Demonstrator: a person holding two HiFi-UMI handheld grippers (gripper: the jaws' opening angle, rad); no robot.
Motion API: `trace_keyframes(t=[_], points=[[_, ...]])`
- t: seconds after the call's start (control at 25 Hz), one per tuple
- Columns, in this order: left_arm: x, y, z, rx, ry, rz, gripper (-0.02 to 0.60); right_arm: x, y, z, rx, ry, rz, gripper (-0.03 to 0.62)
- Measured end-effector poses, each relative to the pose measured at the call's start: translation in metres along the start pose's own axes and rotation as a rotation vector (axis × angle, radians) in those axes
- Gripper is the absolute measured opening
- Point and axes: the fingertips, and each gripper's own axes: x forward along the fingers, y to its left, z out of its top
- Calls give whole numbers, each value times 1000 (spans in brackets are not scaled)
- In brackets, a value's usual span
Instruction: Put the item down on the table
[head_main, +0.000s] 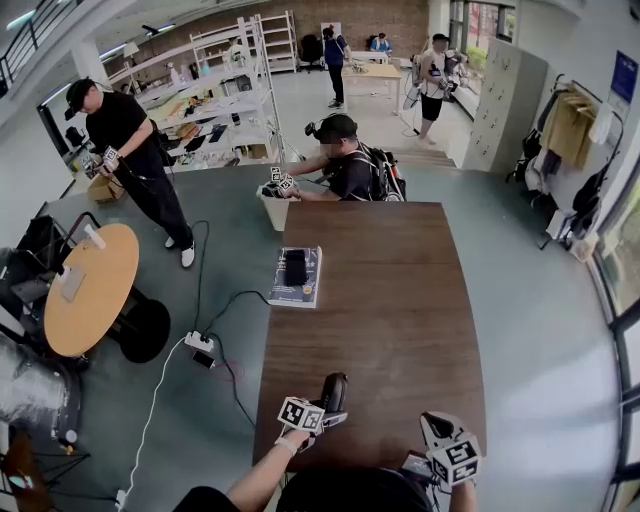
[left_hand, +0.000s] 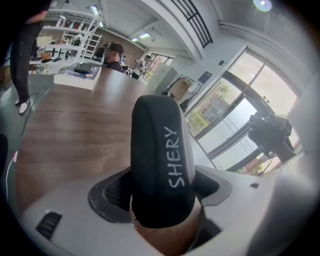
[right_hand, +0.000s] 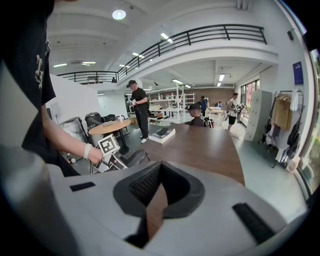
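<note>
A black oblong case (left_hand: 160, 160) with "SHERY" in white letters stands between the jaws of my left gripper (left_hand: 162, 195), which is shut on it. In the head view the case (head_main: 335, 388) sits over the near left part of the brown wooden table (head_main: 400, 300), held by the left gripper (head_main: 326, 402); whether it touches the wood I cannot tell. My right gripper (head_main: 432, 428) hovers at the near right edge. Its jaws (right_hand: 159, 172) are shut with nothing between them. The right gripper view also shows the case (right_hand: 131, 158) off to the left.
A book with a black object on it (head_main: 296, 277) lies at the table's left edge. A person (head_main: 345, 160) sits at the far end beside a white bin (head_main: 275, 208). A round table (head_main: 90, 290) and a power strip (head_main: 200, 343) are on the left.
</note>
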Motion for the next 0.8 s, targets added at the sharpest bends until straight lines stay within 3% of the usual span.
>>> trace_keyframes(t=[0.8], points=[[42,23,-42,17,245,95,359,-5,-10,-5,13,14,-18,-11]])
